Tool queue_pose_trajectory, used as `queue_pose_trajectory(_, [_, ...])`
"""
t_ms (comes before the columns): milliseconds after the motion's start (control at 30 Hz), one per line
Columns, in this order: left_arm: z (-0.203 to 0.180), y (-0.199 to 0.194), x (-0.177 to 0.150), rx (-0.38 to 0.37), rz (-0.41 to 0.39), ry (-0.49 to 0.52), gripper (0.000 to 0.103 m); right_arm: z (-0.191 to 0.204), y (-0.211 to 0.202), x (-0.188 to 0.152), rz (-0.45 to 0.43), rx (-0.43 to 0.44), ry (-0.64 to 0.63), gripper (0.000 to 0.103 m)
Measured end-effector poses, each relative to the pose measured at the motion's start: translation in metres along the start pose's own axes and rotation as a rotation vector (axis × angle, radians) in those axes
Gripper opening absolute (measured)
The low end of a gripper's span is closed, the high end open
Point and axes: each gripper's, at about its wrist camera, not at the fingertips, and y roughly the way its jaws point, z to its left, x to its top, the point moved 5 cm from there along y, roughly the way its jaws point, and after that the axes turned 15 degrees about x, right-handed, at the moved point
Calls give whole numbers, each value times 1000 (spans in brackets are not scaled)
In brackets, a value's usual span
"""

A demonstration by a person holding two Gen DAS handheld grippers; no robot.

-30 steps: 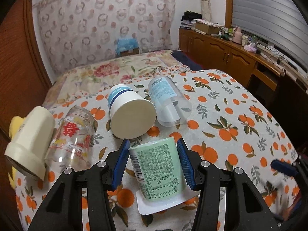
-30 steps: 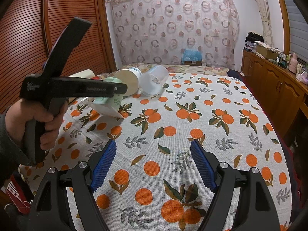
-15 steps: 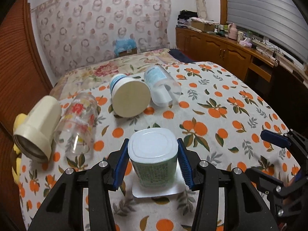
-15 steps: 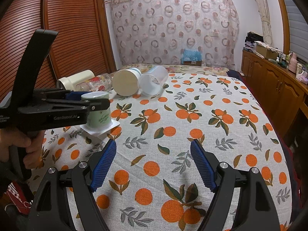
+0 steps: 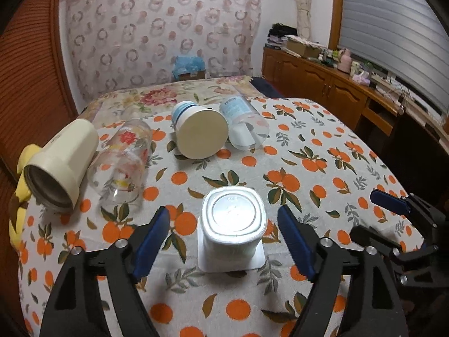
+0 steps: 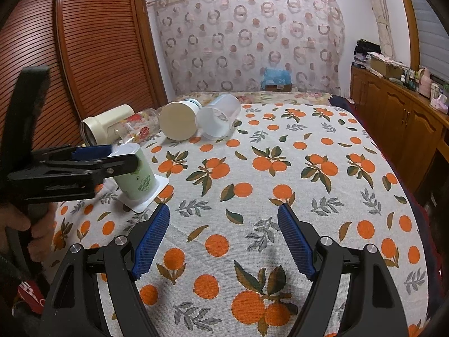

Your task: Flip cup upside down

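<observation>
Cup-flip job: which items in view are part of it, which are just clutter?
In the job:
- green cup, upside down on its square rim on the tablecloth
- left gripper, open around it

Lying about, all on their sides:
- cream flask
- printed glass
- blue-banded cup
- clear tumbler
- right gripper, open, idle

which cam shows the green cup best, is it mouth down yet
Right wrist view: the green cup appears side-on, flange flat on the tablecloth, base up. Left wrist view shows mostly its base from above, between the open left tongs.
</observation>
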Motion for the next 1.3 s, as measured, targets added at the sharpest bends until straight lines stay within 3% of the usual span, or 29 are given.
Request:
queue_pose_trajectory(200, [9, -18, -8, 14, -13, -28, 94, 2, 1, 3, -7, -28, -9, 81])
queue_pose_trajectory(367, [16, -32, -15, 37, -19, -44, 95, 5, -2, 8, -24, -47, -11, 99])
queue_pose_trajectory(633, [31, -41, -24, 40, -21, -72, 95, 12, -5, 16, -31, -50, -4, 100])
queue_pose_trajectory(1300, [56, -109, -10, 145, -269, -124, 95, 62, -50, 38, -219, -57, -85, 100])
